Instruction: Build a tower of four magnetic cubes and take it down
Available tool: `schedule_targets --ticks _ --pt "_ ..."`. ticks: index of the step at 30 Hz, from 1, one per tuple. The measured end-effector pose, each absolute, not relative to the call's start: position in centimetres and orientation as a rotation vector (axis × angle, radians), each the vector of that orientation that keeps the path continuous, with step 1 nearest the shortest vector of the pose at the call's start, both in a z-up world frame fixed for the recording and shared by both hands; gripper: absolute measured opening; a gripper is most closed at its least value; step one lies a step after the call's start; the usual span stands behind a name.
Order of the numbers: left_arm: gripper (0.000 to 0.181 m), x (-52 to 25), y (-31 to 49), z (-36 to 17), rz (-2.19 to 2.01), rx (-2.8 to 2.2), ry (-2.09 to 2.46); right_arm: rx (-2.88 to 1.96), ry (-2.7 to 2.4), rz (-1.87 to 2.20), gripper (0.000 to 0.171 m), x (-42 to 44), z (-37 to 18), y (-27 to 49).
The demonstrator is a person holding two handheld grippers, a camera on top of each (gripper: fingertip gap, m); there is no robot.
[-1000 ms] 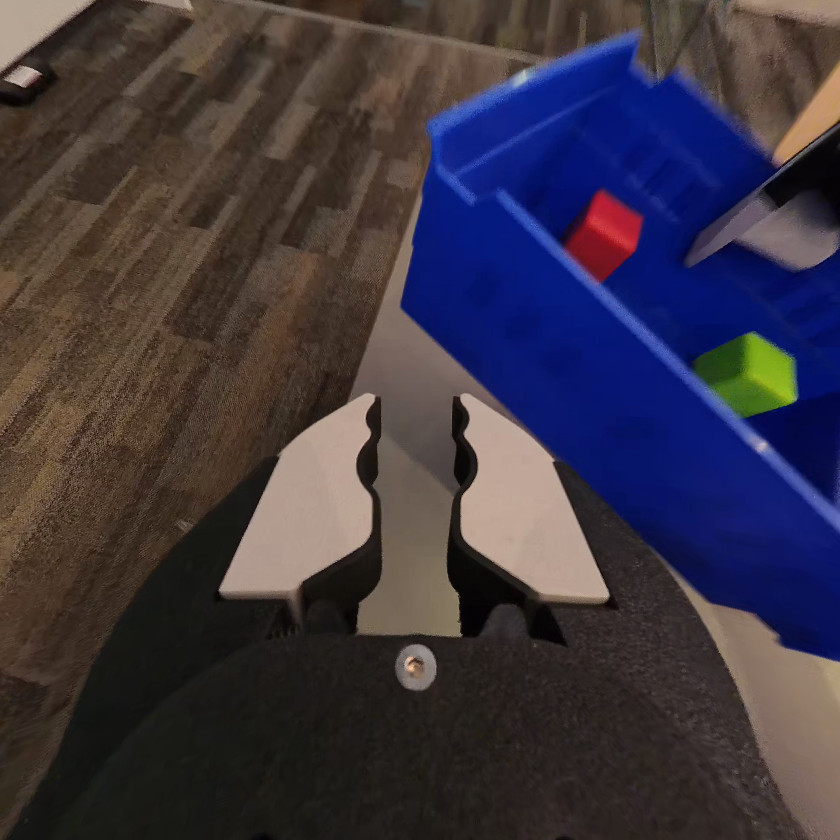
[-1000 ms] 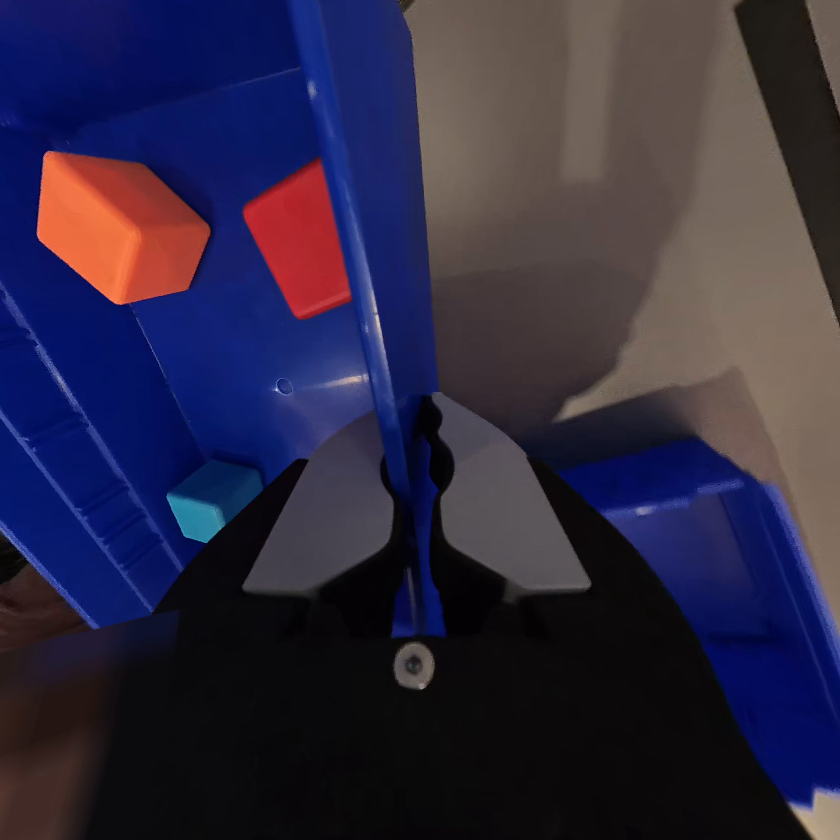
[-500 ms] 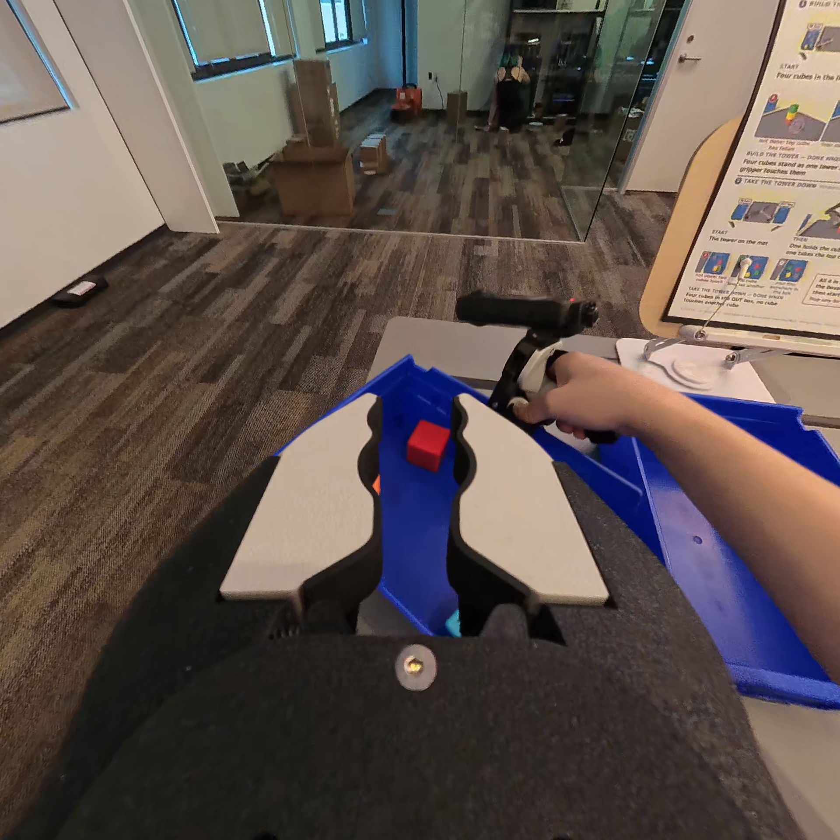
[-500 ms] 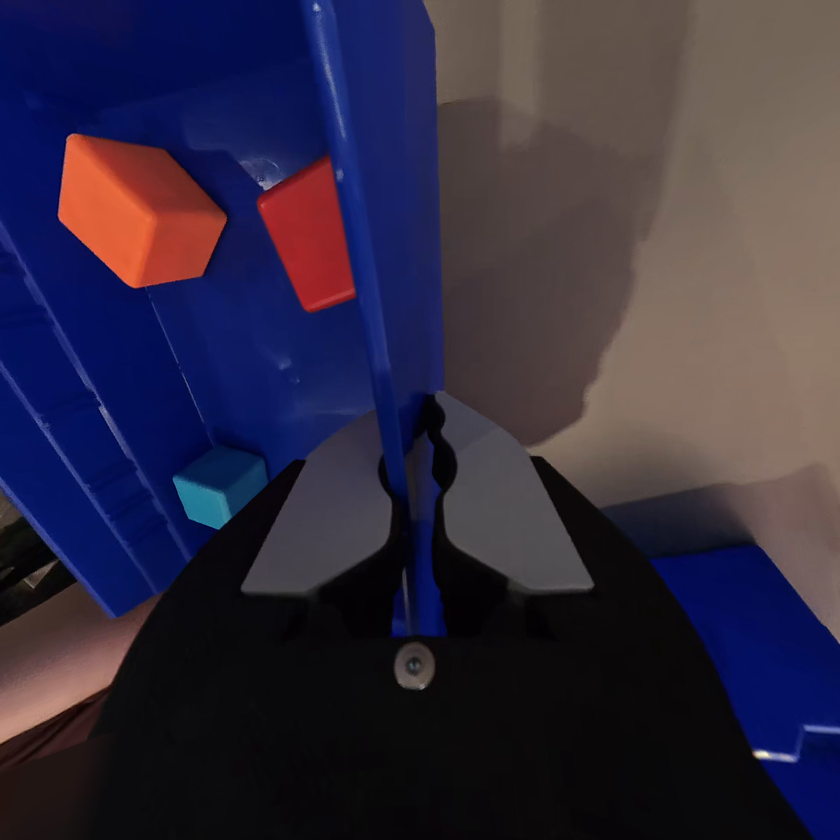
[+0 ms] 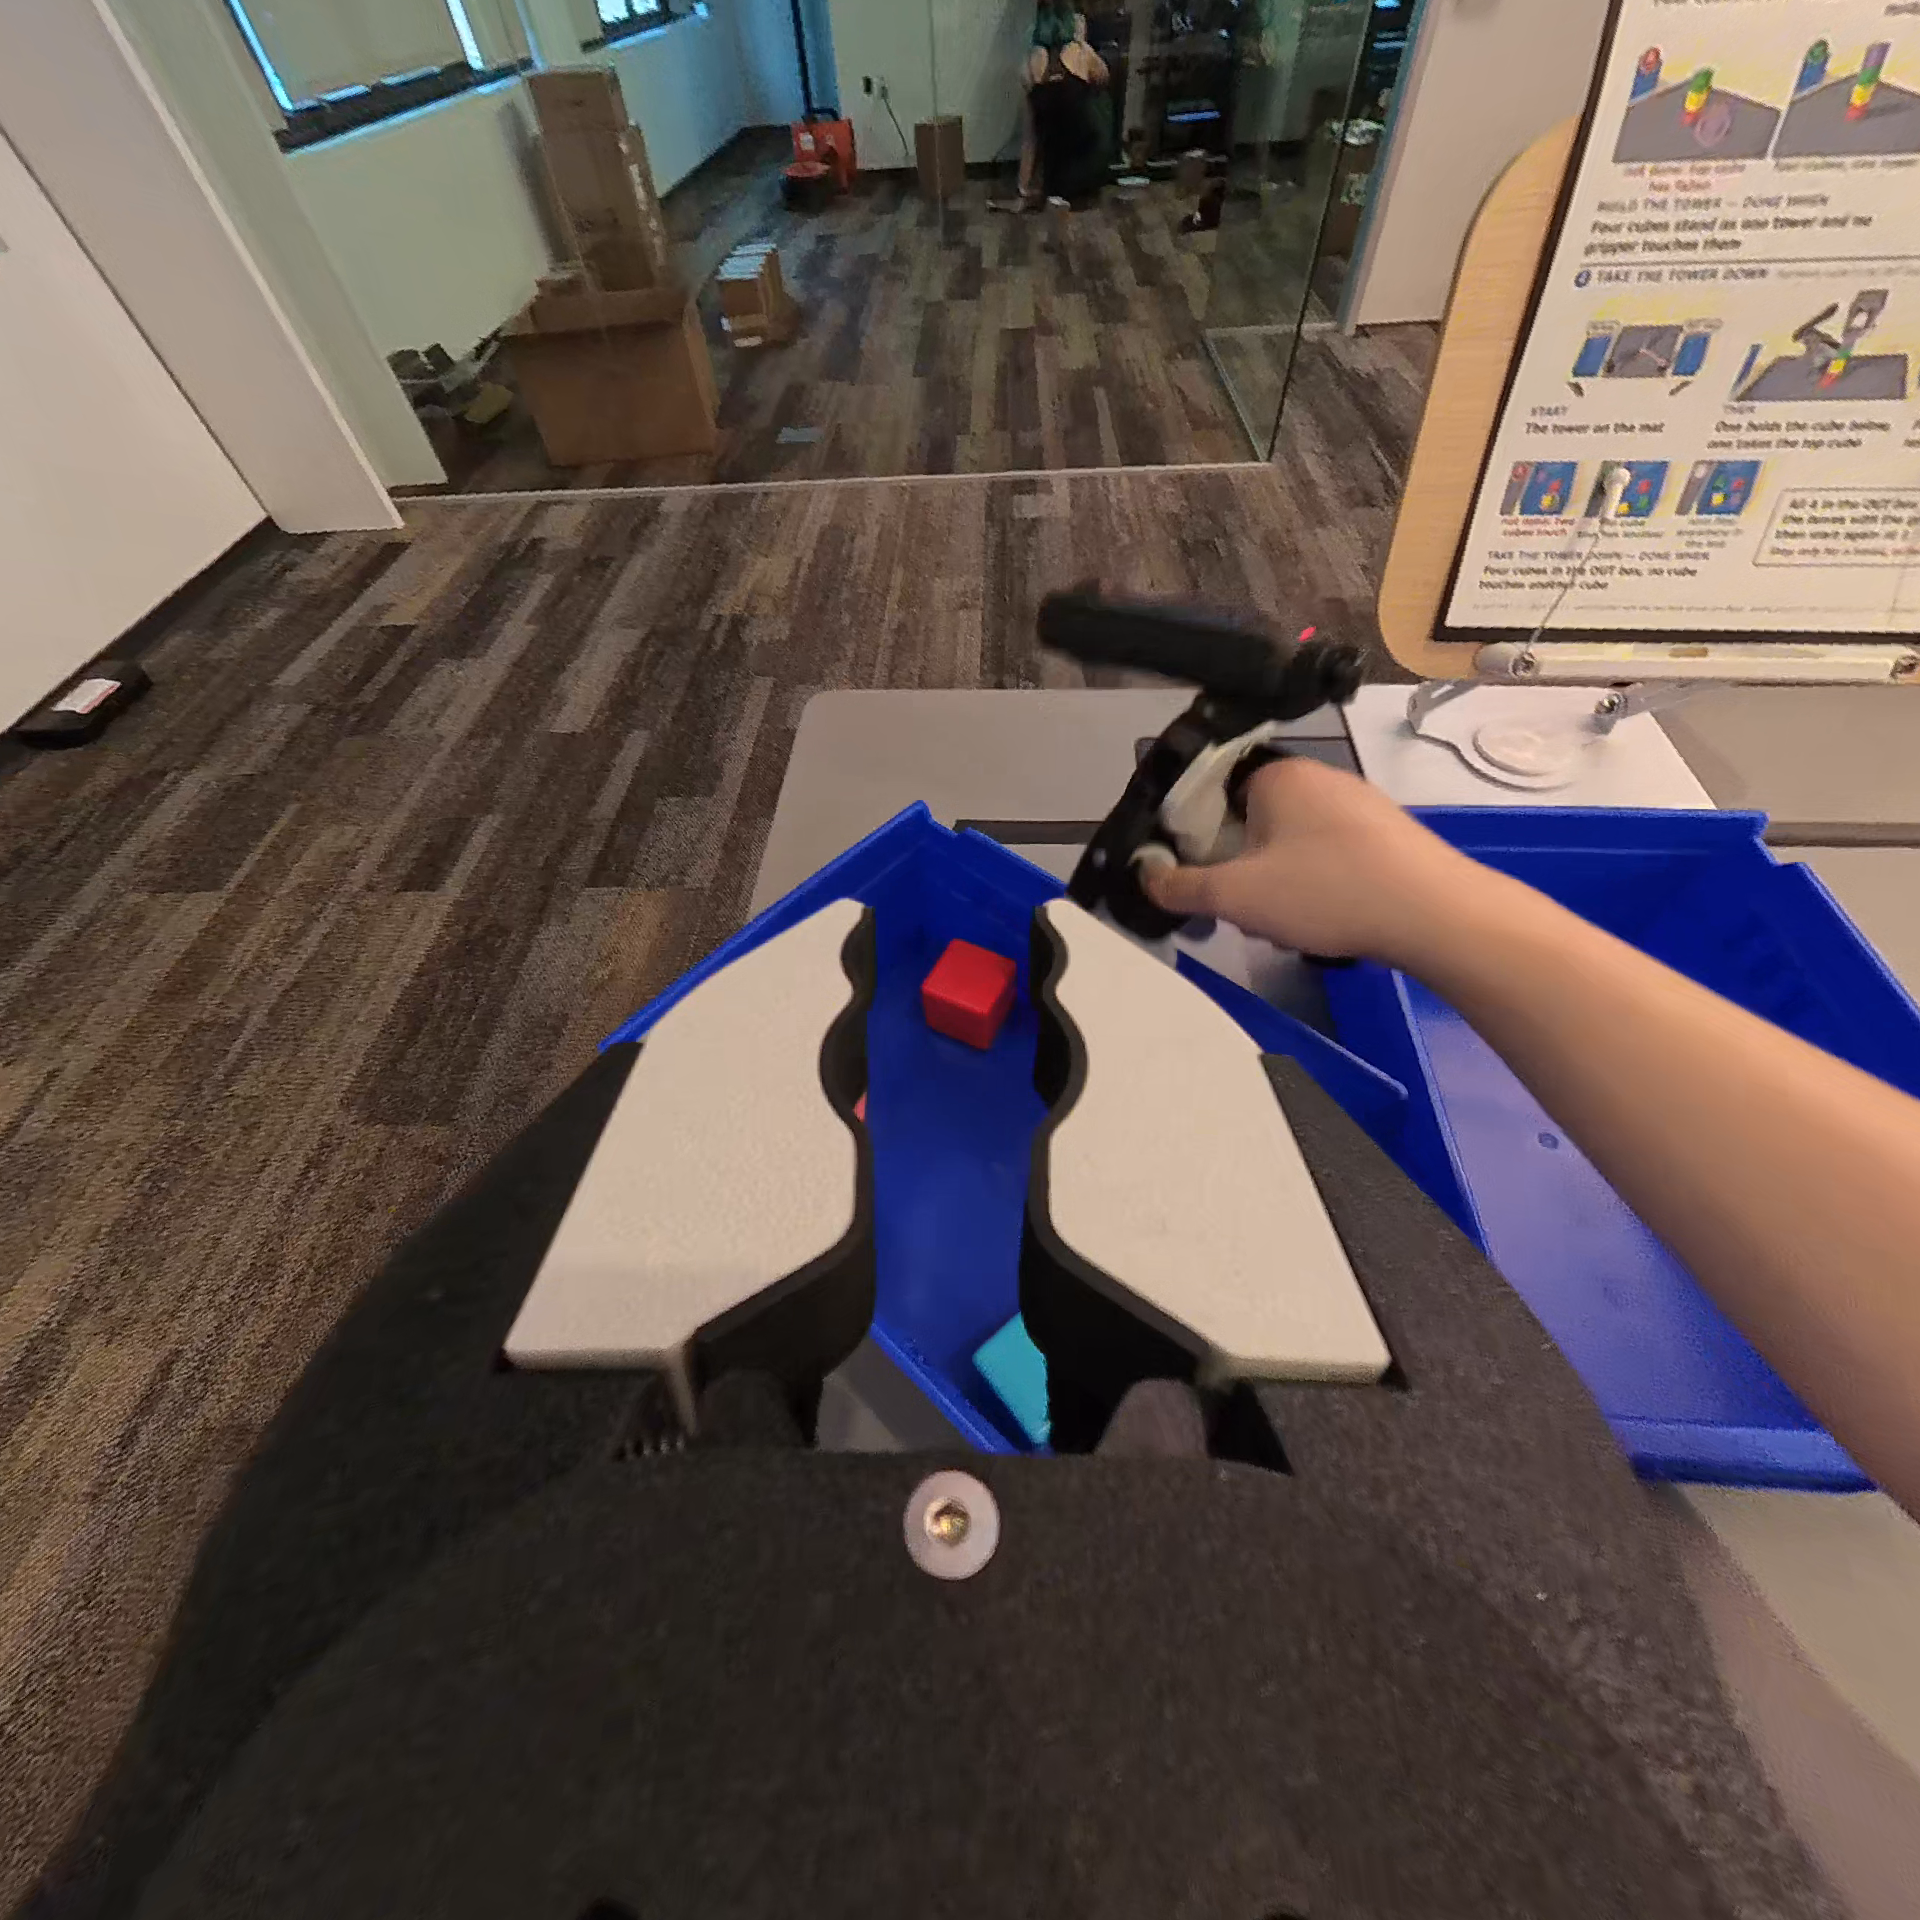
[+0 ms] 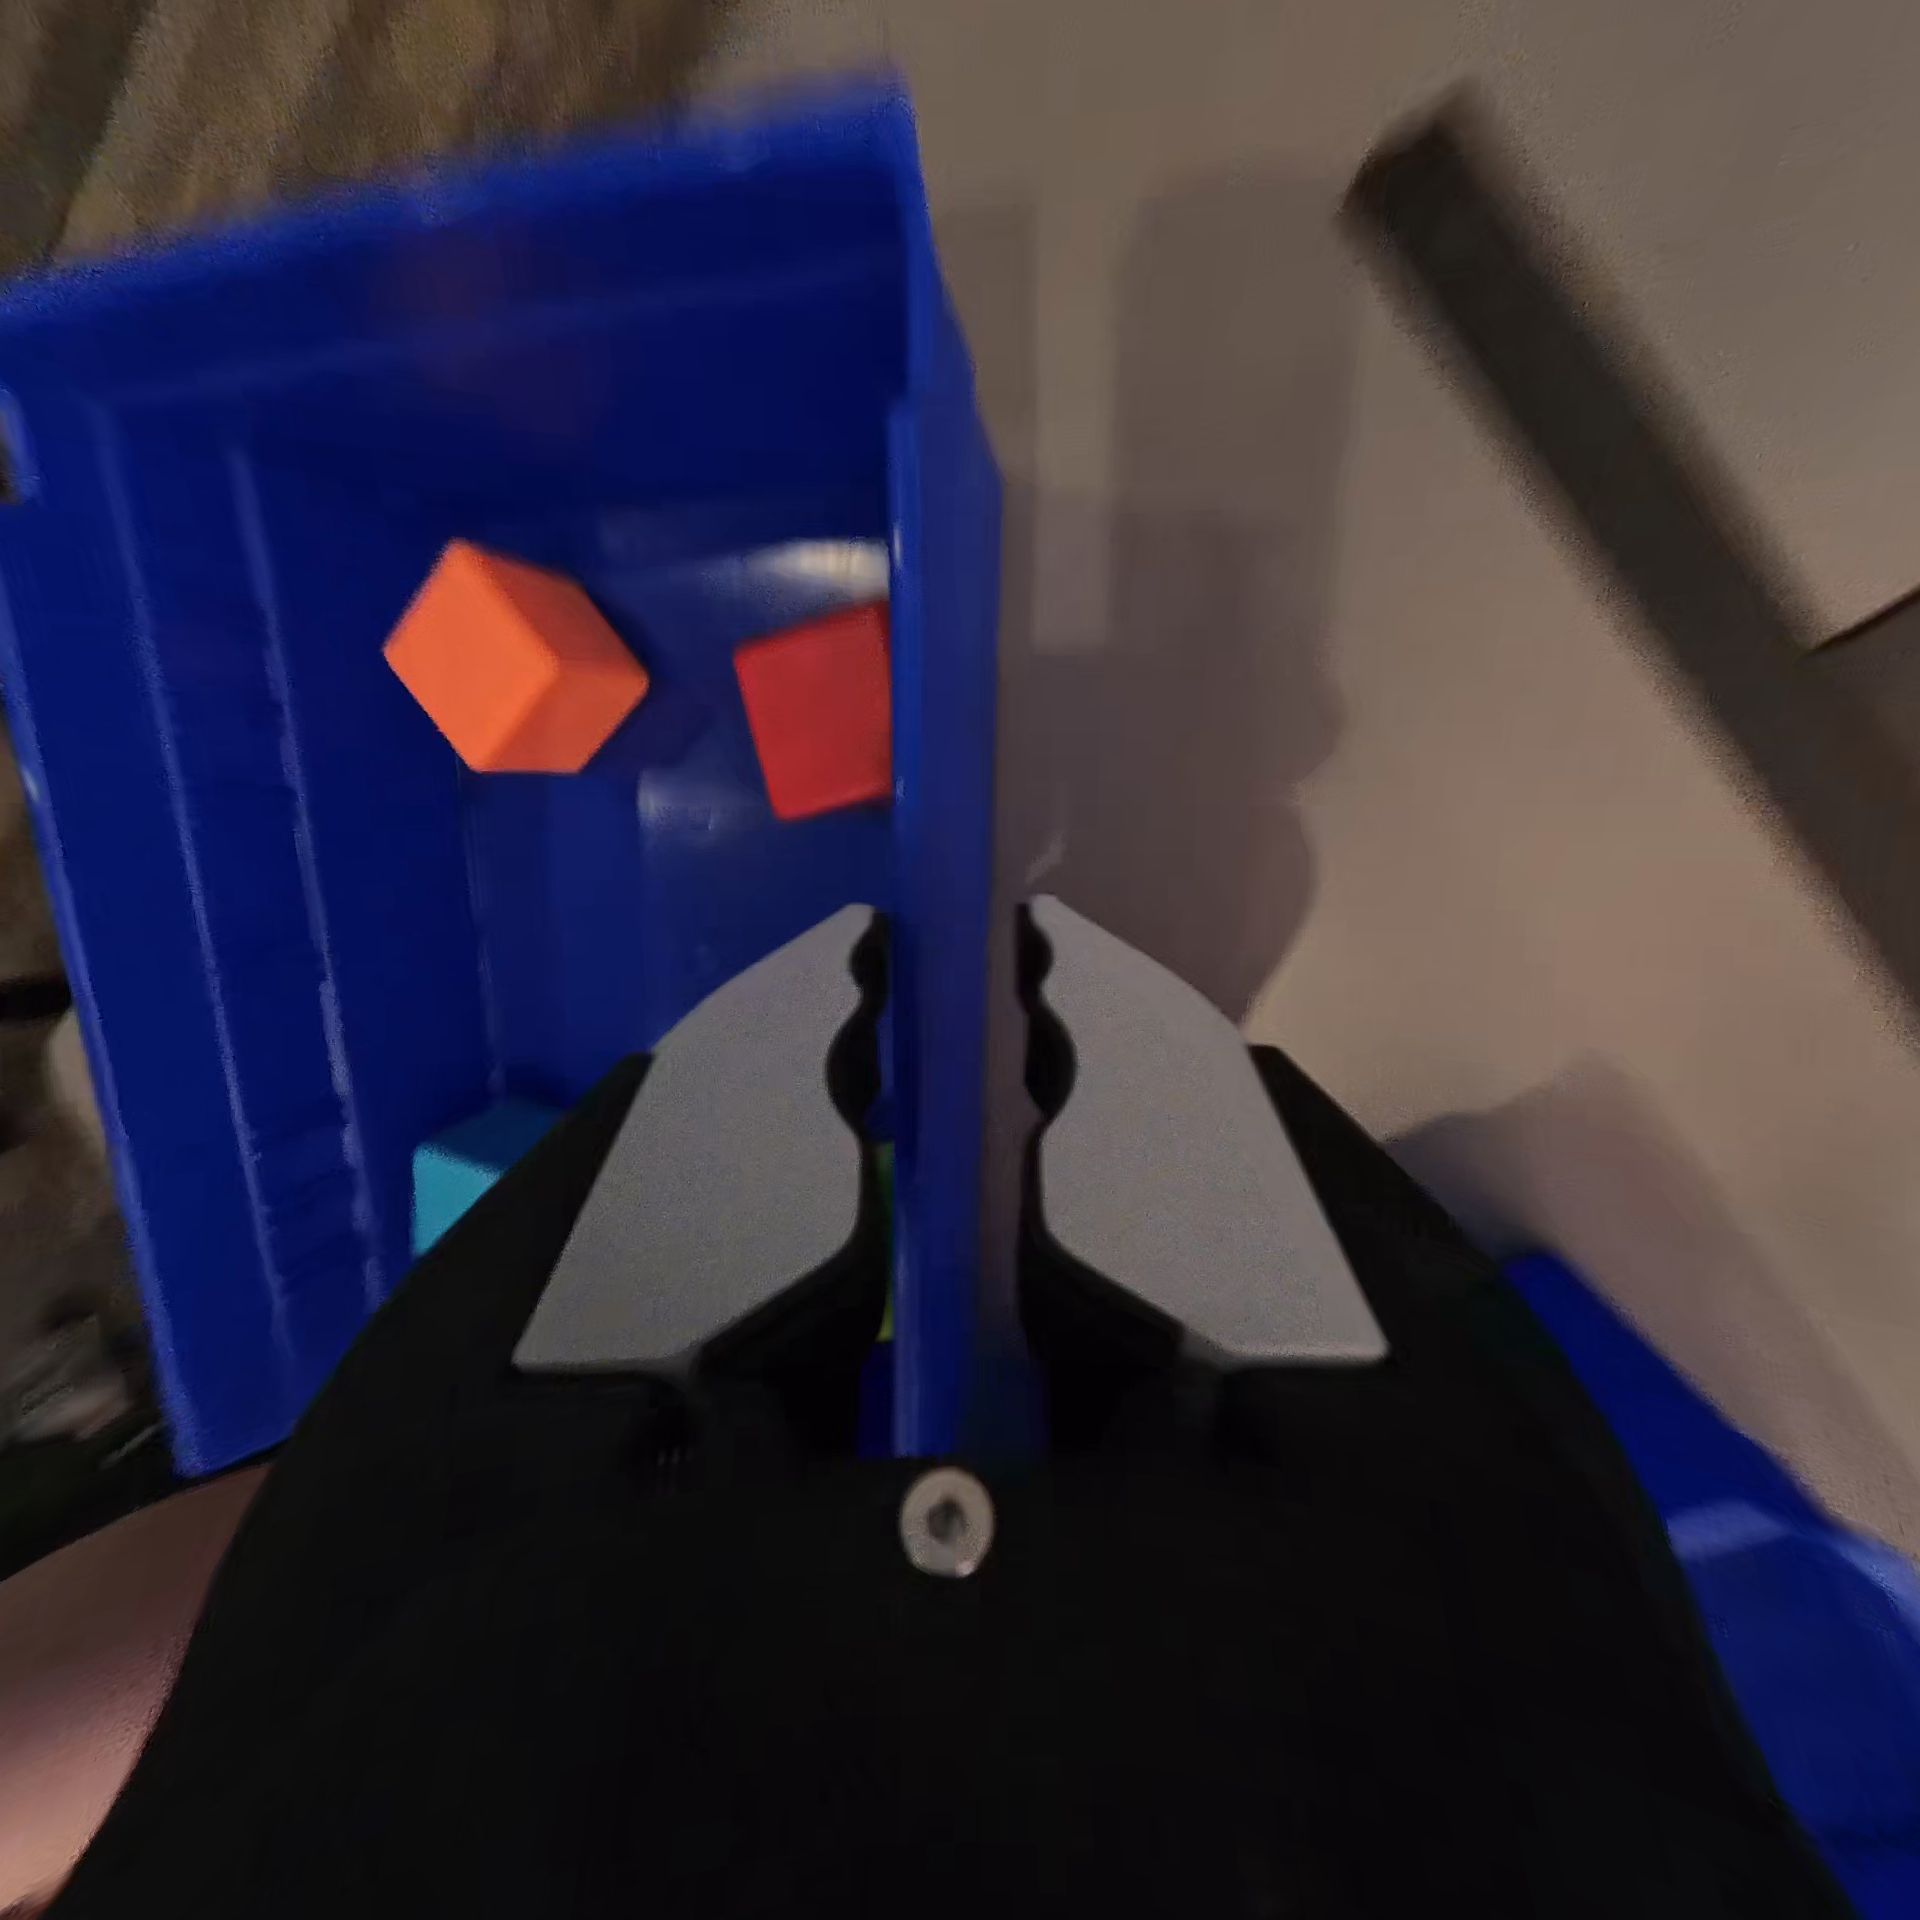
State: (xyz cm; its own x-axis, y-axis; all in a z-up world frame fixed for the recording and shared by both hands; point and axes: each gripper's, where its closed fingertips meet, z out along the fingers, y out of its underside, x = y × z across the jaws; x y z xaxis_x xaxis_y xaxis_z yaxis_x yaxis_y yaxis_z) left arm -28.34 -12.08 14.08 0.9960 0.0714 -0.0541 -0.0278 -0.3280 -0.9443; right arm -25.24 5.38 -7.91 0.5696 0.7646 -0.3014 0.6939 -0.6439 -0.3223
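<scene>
Judging from both views, no tower stands: the orange cube [image 6: 514, 660], red cube [image 6: 821, 722], cyan cube [image 6: 457, 1184] and a green sliver lie loose, apart, inside the blue plastic bin [image 6: 208, 831]. Building is not begun. Right gripper [image 6: 951, 925] straddles the bin's thin wall, jaws slightly parted, not clamped. Left gripper [image 5: 951, 920] is part-open, empty. Cubes look matte, rounded-edged; bin glossy, ribbed.

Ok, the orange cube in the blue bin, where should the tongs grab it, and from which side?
Probably two opposite flat side faces of the orange cube, coming down into the open blue bin. It sits skewed to the walls, a corner toward the red cube, so rotate to match.
</scene>
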Motion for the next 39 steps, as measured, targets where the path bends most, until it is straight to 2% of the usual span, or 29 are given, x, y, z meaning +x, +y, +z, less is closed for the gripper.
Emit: schedule_targets --ticks 1,4,7,11,13,14,19,20,22,24,30,39 --pt "0.028 -28.2 -12.0 13.9 0.089 -1.91 -0.025 -2.507 -1.214 0.595 0.034 -25.0 -5.8 6.4" --pt "0.03 -28.3 -12.1 13.5 0.071 -1.928 -0.023 -2.129 -1.158 0.446 0.034 -21.0 1.2 7.5" --pt "0.031 -28.6 -12.4 13.4 0.07 -1.932 -0.033 -2.089 -1.057 0.229 0.04 -11.6 3.3 7.2" --pt "0.031 -28.0 -12.3 14.0 0.013 -1.899 -0.052 -2.382 -0.825 -0.061 0.039 3.1 -0.6 6.6" --pt "0.032 -26.7 -12.0 13.9 -0.024 -1.906 -0.032 -2.523 -0.727 -0.104 0.049 7.8 -3.1 5.3" --pt "0.033 -26.0 -11.8 13.8 -0.02 -1.918 -0.007 -2.585 -0.691 -0.062 0.057 8.8 -4.4 4.5" --pt "0.034 -23.5 -11.2 13.5 0.068 -1.952 0.087 -2.862 -0.734 -0.001 0.063 10.6 -10.4 1.3" --pt "0.034 -22.6 -11.1 13.5 0.051 -1.95 0.118 -2.904 -0.769 0.009 0.056 10.6 -11.2 0.8" --pt "0.035 -21.2 -11.1 13.6 0.023 -1.947 0.164 -2.977 -0.794 0.106 0.026 10.3 -12.1 0.0" --pt "0.034 -20.4 -11.2 13.4 0.047 -1.96 0.194 -2.987 -0.76 0.162 0.012 10.9 -12.1 0.3" --pt "0.035 -18.3 -11.2 13.0 0.1 -1.97 0.273 -2.994 -0.699 0.352 0.008 16.0 -12.2 1.0" --pt "0.035 -15.0 -9.7 11.7 0.111 -2.006 0.378 -2.959 -0.378 0.364 0.006 33.2 -12.4 1.8"
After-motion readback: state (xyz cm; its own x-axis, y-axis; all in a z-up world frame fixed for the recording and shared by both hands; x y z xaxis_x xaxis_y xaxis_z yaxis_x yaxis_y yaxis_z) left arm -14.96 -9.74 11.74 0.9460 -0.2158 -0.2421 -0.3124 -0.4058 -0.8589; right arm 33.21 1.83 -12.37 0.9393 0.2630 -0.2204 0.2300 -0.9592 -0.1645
